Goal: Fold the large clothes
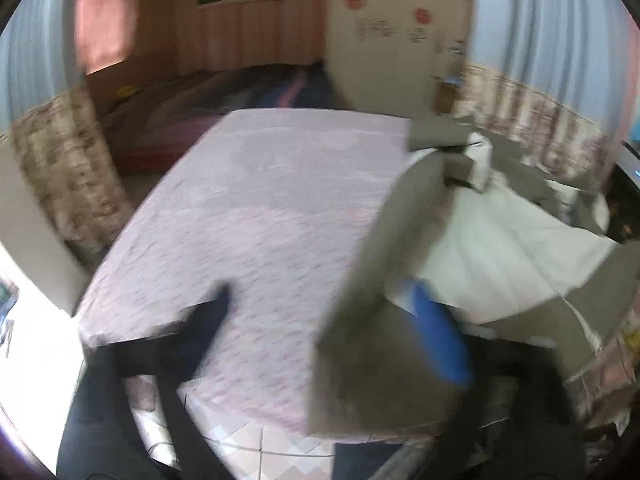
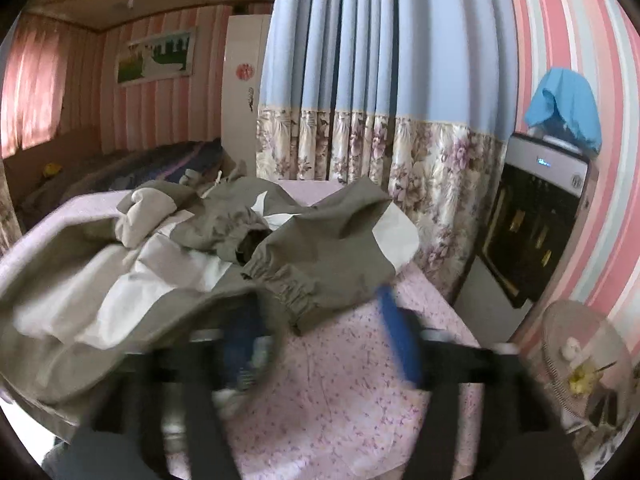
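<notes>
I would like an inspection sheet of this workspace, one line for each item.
Surface: bed with pink flowered sheet, mostly bare on one side.
Job's things: olive and white jacket, crumpled and unfolded, elastic cuff lying on top.
Clutter: nothing seen on the sheet besides the jacket.
Grippers: left claw open, a jacket flap hangs over one finger; right claw open, jacket hem drapes over its left finger.
Cables: nothing seen.
Surroundings: blue curtain with floral hem, striped pink wall, dark cabinet, fan, white wardrobe.
</notes>
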`<state>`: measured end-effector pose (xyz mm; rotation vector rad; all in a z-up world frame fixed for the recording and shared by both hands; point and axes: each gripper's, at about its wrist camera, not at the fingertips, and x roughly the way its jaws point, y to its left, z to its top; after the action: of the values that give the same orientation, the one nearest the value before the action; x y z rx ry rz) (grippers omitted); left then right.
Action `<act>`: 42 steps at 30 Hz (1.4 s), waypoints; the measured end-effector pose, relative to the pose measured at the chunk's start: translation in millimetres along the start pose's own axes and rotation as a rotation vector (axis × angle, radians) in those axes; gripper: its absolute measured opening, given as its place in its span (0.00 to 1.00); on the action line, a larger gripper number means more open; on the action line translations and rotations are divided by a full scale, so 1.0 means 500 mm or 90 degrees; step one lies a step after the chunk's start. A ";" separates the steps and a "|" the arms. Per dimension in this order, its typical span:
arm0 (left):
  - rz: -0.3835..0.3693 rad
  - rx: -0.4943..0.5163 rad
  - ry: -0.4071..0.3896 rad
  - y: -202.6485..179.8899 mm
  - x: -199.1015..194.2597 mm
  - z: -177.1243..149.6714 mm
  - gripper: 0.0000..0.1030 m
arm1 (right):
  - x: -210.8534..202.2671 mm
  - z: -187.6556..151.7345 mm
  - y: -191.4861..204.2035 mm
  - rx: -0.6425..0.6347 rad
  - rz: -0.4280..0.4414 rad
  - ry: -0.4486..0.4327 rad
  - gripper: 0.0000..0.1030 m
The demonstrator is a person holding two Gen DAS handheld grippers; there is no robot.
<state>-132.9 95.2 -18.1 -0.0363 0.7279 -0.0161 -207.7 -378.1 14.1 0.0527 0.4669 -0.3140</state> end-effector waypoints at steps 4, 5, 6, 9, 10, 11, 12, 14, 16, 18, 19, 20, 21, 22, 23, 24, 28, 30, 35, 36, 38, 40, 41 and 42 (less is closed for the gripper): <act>0.018 0.024 -0.001 -0.009 0.003 0.020 0.95 | -0.019 0.027 -0.003 -0.010 0.011 -0.012 0.73; 0.018 0.030 -0.008 -0.014 0.001 0.029 0.95 | -0.024 0.034 0.007 -0.013 0.020 -0.012 0.73; 0.010 0.043 -0.019 -0.033 0.000 0.052 0.95 | -0.033 0.046 0.016 -0.018 0.036 -0.014 0.74; -0.005 0.071 -0.047 -0.079 -0.011 0.100 0.97 | -0.070 0.085 0.033 -0.047 0.096 -0.041 0.77; -0.014 0.081 -0.054 -0.097 -0.011 0.117 0.97 | -0.077 0.093 0.038 -0.054 0.115 -0.044 0.77; -0.023 0.089 -0.060 -0.113 -0.008 0.133 0.97 | -0.085 0.106 0.039 -0.057 0.152 -0.045 0.78; -0.034 0.097 -0.066 -0.135 0.001 0.157 0.97 | -0.087 0.118 0.039 -0.058 0.187 -0.040 0.80; -0.050 0.107 -0.071 -0.162 0.019 0.193 0.97 | -0.086 0.140 0.054 -0.082 0.321 -0.006 0.79; -0.065 0.119 -0.065 -0.190 0.052 0.235 0.97 | -0.089 0.147 0.071 -0.133 0.389 0.002 0.79; -0.074 0.125 -0.059 -0.218 0.088 0.273 0.97 | -0.081 0.150 0.066 -0.172 0.404 0.003 0.79; -0.075 0.128 -0.059 -0.227 0.101 0.284 0.97 | -0.072 0.151 0.057 -0.174 0.415 0.016 0.79; -0.074 0.133 -0.060 -0.239 0.112 0.293 0.97 | -0.060 0.152 0.038 -0.177 0.405 0.035 0.80; -0.070 0.137 -0.061 -0.252 0.125 0.303 0.97 | -0.054 0.153 0.022 -0.187 0.378 0.043 0.80; -0.070 0.138 -0.063 -0.258 0.131 0.306 0.97 | -0.050 0.150 0.004 -0.204 0.331 0.047 0.82; -0.073 0.136 -0.065 -0.265 0.140 0.308 0.97 | -0.045 0.143 -0.015 -0.224 0.276 0.062 0.84; -0.078 0.132 -0.063 -0.269 0.149 0.308 0.97 | -0.040 0.138 -0.028 -0.233 0.256 0.078 0.85; -0.090 0.095 -0.051 -0.268 0.179 0.302 0.97 | -0.043 0.106 -0.085 -0.291 0.231 0.145 0.85; -0.090 0.075 -0.050 -0.258 0.185 0.300 0.97 | -0.052 0.107 -0.121 -0.286 0.235 0.158 0.85; -0.074 0.069 -0.037 -0.245 0.211 0.310 0.97 | -0.010 0.180 -0.162 -0.211 0.119 0.061 0.98; -0.073 0.065 -0.038 -0.246 0.216 0.314 0.97 | 0.022 0.202 -0.154 -0.182 0.088 0.031 0.98; -0.075 0.054 -0.040 -0.249 0.227 0.327 0.97 | 0.085 0.238 -0.128 -0.124 0.050 0.001 0.98; -0.086 0.040 -0.037 -0.257 0.248 0.347 0.97 | 0.169 0.277 -0.088 -0.059 0.055 -0.011 0.98; -0.091 0.033 -0.034 -0.260 0.260 0.357 0.97 | 0.194 0.291 -0.071 -0.042 0.065 -0.012 0.98; -0.098 0.026 -0.024 -0.266 0.279 0.370 0.97 | 0.225 0.310 -0.049 -0.024 0.084 -0.011 0.98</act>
<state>93.8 -36.6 32.2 -0.0535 0.6856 -0.1775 -52.7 -452.2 102.2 0.0446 0.4500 -0.1765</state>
